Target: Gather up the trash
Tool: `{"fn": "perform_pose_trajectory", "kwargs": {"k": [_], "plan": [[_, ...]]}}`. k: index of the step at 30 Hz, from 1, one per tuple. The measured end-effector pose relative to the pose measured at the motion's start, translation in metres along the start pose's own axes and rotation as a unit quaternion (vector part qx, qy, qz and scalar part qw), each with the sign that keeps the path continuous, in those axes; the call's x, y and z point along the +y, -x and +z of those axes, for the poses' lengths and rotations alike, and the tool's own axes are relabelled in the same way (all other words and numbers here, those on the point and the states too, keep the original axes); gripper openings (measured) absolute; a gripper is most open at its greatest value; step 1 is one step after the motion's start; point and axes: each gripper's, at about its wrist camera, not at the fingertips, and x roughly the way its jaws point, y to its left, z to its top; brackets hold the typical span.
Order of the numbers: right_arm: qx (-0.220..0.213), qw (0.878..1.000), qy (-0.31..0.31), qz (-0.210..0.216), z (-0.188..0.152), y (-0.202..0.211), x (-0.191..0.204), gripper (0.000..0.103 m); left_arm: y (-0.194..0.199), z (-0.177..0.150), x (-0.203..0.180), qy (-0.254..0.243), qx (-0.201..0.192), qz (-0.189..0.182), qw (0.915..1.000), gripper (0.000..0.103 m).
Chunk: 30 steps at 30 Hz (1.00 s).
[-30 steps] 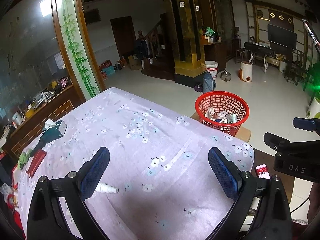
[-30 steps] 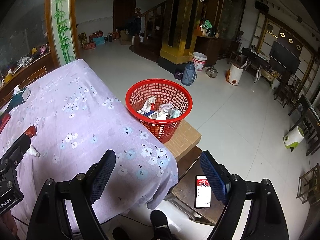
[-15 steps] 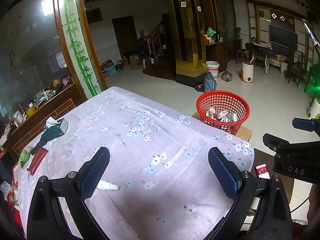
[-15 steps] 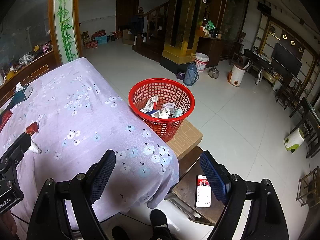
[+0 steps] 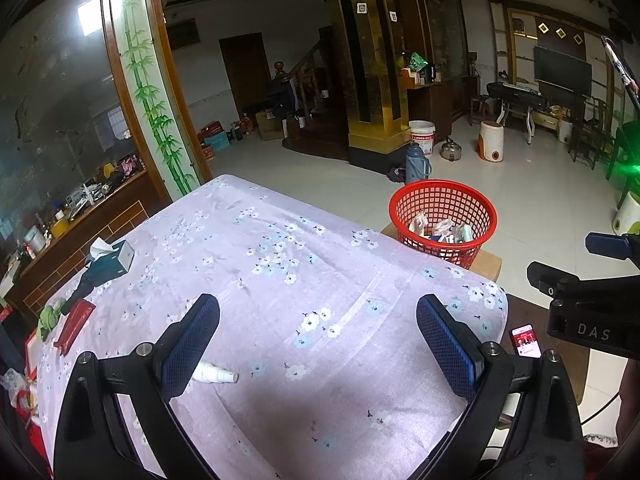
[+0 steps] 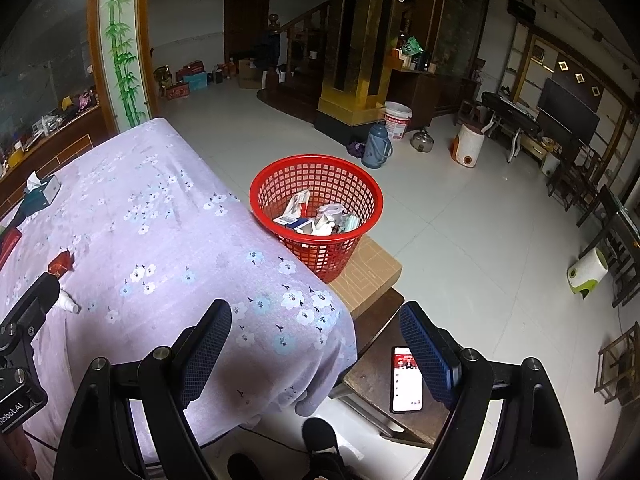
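A red mesh basket [image 5: 443, 216] [image 6: 316, 208] holding several pieces of trash stands on a cardboard box [image 6: 366, 276] off the table's far right corner. A small white bottle [image 5: 214, 375] [image 6: 66, 303] lies on the lilac flowered tablecloth [image 5: 280, 264], just beside my left gripper's left finger. A red wrapper [image 6: 62, 264] lies farther left on the cloth. My left gripper [image 5: 318, 340] hangs open and empty above the near part of the table. My right gripper [image 6: 316, 348] is open and empty over the table's right edge.
A tissue box [image 5: 114, 258], a dark remote and a red packet [image 5: 74, 322] sit at the table's left end. A phone [image 6: 407, 378] lies on a low wooden stool right of the table. A shoe [image 6: 320, 440] shows on the tiled floor below.
Both grippers have drawn back and risen a little; the table and basket look slightly smaller and lower. Nothing was picked up or let go.
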Motion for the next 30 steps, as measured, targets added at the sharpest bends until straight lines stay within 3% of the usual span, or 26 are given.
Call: {"fn": "perform_pose_trajectory", "kwargs": {"k": [30], "plan": [[0.009,1.0,0.002,0.003,-0.0019,-0.0095,0.0034,0.089,0.0001,0.0021,-0.0012,-0.003,0.001,0.0,1.0,0.098]]}}
